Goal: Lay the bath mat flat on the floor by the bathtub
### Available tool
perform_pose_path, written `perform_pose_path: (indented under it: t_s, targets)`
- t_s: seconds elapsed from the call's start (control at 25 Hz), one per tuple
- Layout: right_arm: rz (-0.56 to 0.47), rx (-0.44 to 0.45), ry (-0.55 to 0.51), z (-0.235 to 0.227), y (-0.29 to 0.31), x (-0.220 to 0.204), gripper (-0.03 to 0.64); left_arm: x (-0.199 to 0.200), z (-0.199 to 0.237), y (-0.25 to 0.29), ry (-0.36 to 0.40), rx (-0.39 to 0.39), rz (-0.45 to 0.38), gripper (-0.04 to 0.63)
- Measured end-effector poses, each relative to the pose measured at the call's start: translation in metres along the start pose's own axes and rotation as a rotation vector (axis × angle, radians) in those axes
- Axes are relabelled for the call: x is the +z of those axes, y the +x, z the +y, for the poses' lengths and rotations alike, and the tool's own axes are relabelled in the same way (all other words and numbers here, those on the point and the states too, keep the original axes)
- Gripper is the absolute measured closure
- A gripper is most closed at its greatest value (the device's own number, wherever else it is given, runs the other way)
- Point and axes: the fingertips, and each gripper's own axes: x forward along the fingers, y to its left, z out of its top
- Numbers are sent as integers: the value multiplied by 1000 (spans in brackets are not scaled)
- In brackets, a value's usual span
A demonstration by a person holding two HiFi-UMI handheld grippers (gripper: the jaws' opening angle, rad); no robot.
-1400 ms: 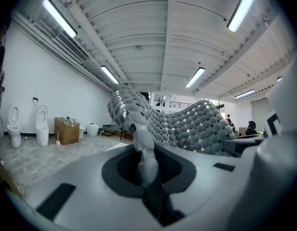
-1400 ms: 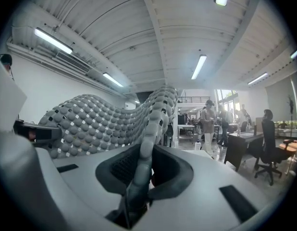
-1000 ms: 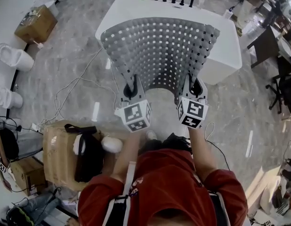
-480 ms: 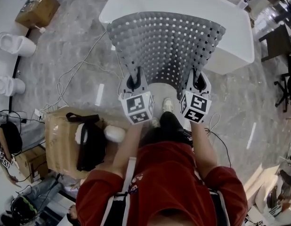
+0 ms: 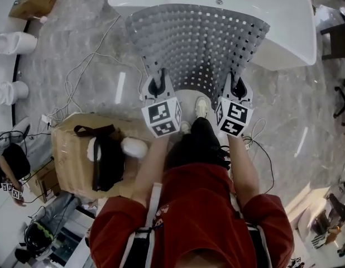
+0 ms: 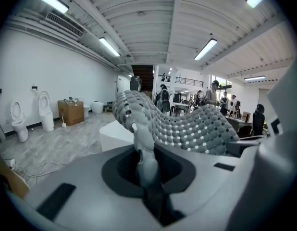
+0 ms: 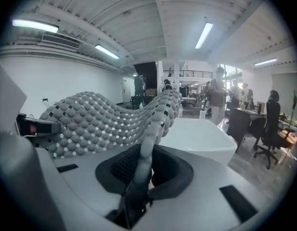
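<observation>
The grey bath mat [image 5: 197,43], dotted with square holes, is held up off the floor and fans out from my two grippers toward the white bathtub [image 5: 284,32]. Its far edge overlaps the tub's near rim in the head view. My left gripper [image 5: 156,88] is shut on the mat's near left corner. My right gripper [image 5: 237,88] is shut on the near right corner. In the left gripper view the mat [image 6: 187,129] rises as a pinched fold out of the left gripper [image 6: 146,170]. In the right gripper view the mat [image 7: 100,119] curves away from the right gripper [image 7: 139,177] in the same manner.
A cardboard box [image 5: 72,149] with a black bag on it stands at my left. Cables [image 5: 89,71] trail over the marble floor left of the mat. Toilets [image 5: 13,42] line the left wall. An office chair [image 5: 343,94] is at the right. My shoe [image 5: 201,108] is below the mat.
I have stepped closer to the bathtub, which now sits higher and larger in the head view. Both grippers keep their hold on the mat's corners.
</observation>
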Motion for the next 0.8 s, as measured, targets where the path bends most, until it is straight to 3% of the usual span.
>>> perform_pose_path:
  t_s: [0.52,0.8]
  targets:
    - [208,14,-11,-10,91,-119,541,-122,11,96,41,35,192,545]
    - [315,54,-52,-8,134,-203,541,-201,24,139,70,37,282,545]
